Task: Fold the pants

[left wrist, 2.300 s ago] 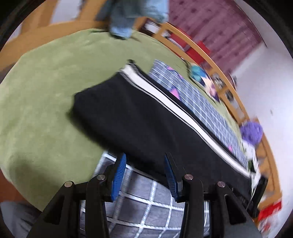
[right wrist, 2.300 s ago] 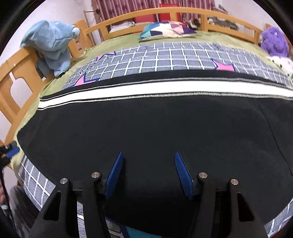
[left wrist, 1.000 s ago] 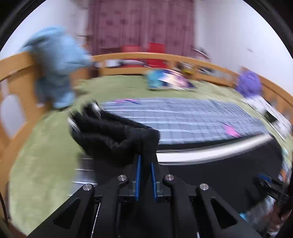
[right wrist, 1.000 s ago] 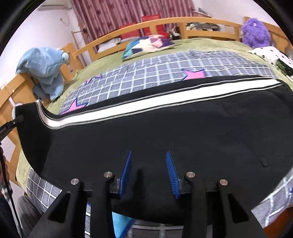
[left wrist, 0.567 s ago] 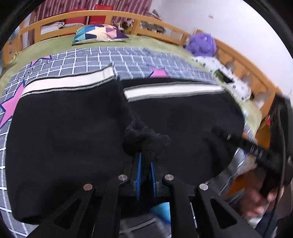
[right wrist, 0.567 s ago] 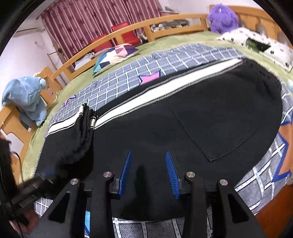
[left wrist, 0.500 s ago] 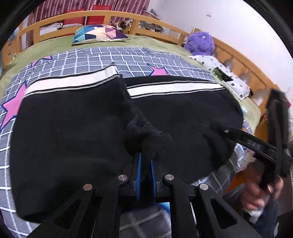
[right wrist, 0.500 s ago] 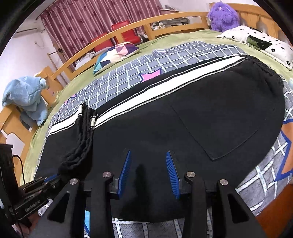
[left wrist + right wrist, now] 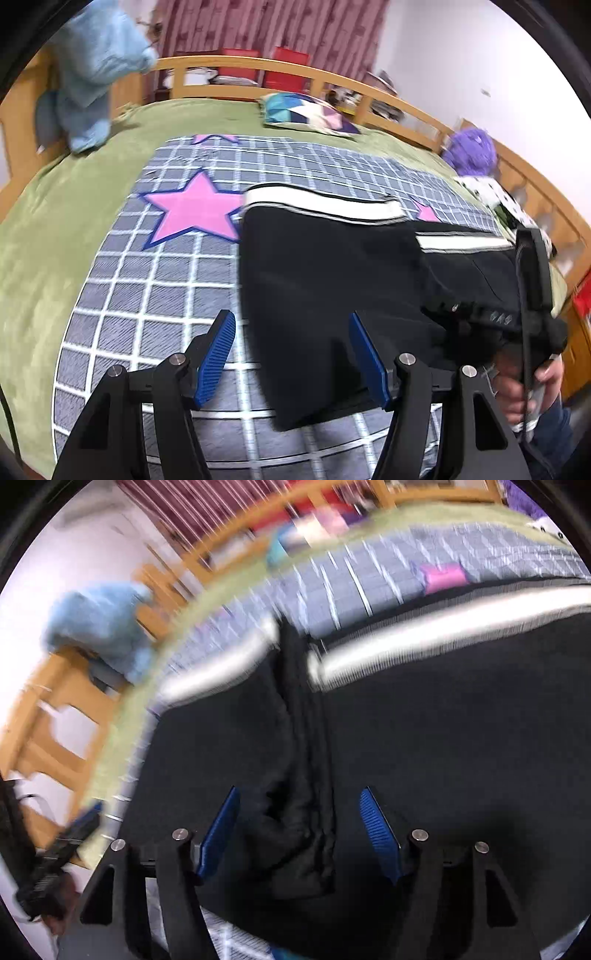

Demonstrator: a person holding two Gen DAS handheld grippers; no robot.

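Under your left hand-held gripper, jaws opening and gripping nothing, the pants lie folded on the bed; let the cloth settle flat. Your right hand-held gripper is opening too, its bunched fold lying loose between the jaws.

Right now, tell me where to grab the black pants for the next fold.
Take the black pants at the near left corner, the folded edge lying flat on the checked blanket. Bring the left claw, its jaws now opening, in low from the bed's near side.
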